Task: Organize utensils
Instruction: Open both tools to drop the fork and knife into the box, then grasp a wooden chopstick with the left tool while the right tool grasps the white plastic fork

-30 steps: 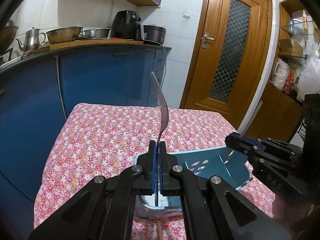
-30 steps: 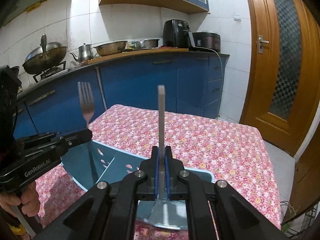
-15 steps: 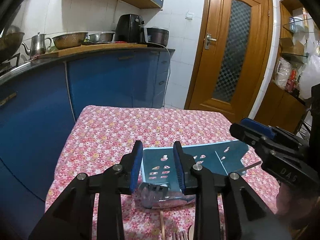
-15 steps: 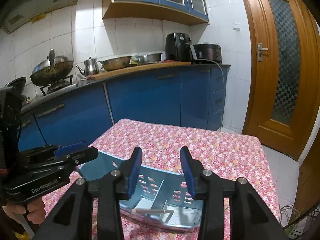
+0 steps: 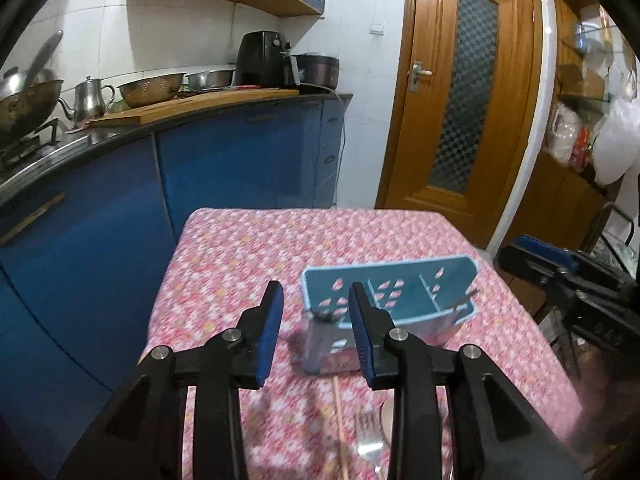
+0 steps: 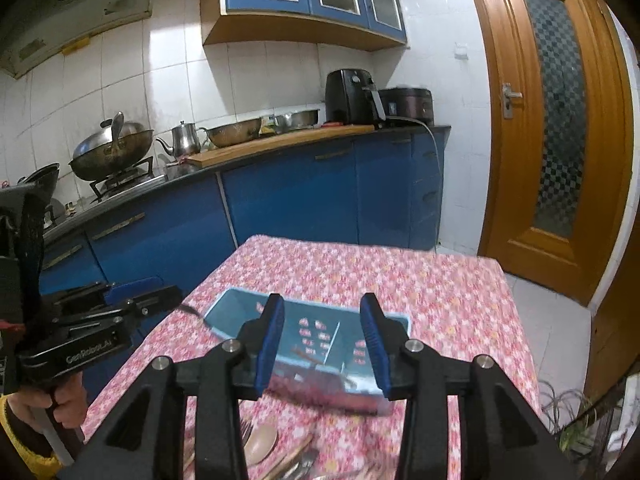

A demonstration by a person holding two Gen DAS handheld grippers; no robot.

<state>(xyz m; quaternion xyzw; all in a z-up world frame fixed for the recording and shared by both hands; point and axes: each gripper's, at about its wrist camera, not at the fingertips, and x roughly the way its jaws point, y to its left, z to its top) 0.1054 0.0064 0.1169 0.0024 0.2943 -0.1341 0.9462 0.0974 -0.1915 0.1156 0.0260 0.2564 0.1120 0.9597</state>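
Note:
A light blue utensil holder (image 5: 404,292) with divided compartments stands on the floral tablecloth; it also shows in the right wrist view (image 6: 320,336). A utensil handle (image 5: 460,302) sticks out of its right compartment. My left gripper (image 5: 316,332) is open and empty, just in front of the holder. My right gripper (image 6: 322,344) is open and empty above the holder's near side. Loose on the cloth near me lie a fork (image 5: 370,444), a wooden chopstick (image 5: 340,424) and a spoon (image 6: 260,440).
The table (image 5: 240,264) carries a pink floral cloth. Blue kitchen cabinets (image 5: 100,220) stand close on the left with pots and a kettle on top. A wooden door (image 5: 460,100) is behind. The other gripper body (image 6: 80,336) sits at left.
Both grippers let go of their utensils: the left released a fork, the right a flat-handled utensil, into the holder. Both opened and pulled back and up from the holder.

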